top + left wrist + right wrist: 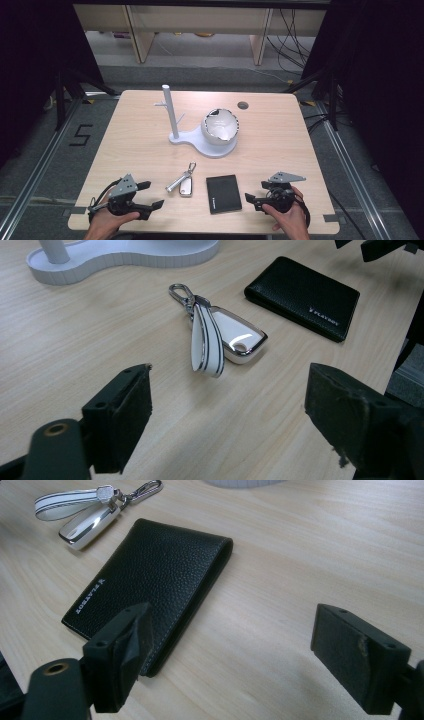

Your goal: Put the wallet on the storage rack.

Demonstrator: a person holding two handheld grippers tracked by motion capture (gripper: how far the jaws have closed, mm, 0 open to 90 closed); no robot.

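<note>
Both claws released, left claw (pixel 150 195), right claw (pixel 252 192); black grained-leather wallet (pixel 150 575) flat, stiff: probably pinch at long edge; glossy silver key fob (pixel 239 337) likely slippery

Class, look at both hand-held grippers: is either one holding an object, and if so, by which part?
Nothing is held. The left hand-held gripper and right hand-held gripper are both open, above bare table; the key fob and wallet lie untouched.

The table (pixel 140 150) looks like pale matt wood; the wallet (pixel 150 575) like grained black leather; the key fob (pixel 240 337) is glossy with metal trim.
</note>
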